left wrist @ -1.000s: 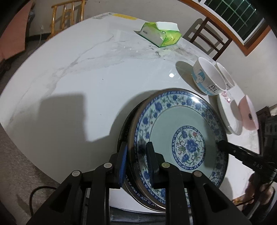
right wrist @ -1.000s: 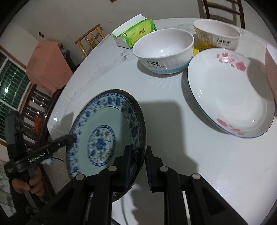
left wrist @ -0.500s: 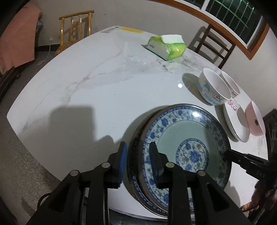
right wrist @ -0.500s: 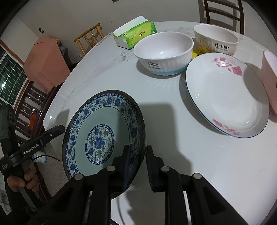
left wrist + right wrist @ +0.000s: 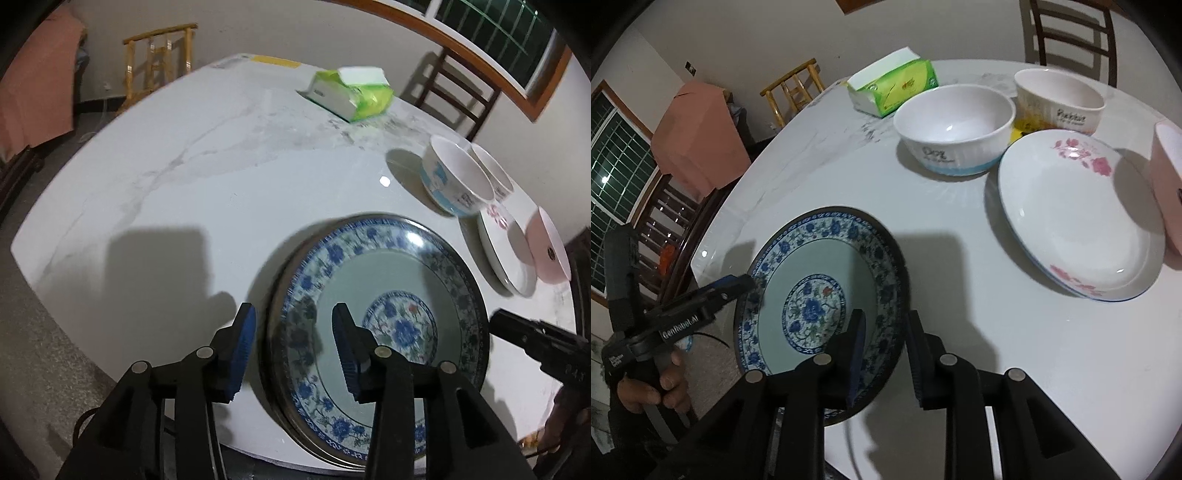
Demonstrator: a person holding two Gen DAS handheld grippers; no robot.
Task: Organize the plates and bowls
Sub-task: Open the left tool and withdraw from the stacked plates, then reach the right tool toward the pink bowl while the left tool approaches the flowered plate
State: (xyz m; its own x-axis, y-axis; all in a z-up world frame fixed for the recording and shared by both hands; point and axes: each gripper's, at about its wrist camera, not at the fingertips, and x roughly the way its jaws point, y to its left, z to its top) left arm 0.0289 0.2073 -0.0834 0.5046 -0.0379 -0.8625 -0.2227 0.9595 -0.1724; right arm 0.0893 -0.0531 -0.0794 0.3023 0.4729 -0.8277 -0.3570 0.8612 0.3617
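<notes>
Both tongs straddle opposite rims of the blue plate [image 5: 380, 317], the left tongs [image 5: 293, 347] and right tongs [image 5: 884, 356] opening, pads clear of the rim between them.

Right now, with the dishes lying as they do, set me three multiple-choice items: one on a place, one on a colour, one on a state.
1. The green tissue box lies
A. on the table, beyond the bowls
B. on the seat of a wooden chair
C. inside a plate

2. The flowers on the white plate are
A. blue
B. yellow
C. pink

3. The white bowl with the blue base is
A. upside down
B. upright and empty
C. stacked inside another bowl

Answers:
1 A, the box rests on the marble top behind the bowls.
2 C, pink blossoms show at two spots on its rim.
3 B, its open mouth faces up and the inside is bare white.
</notes>
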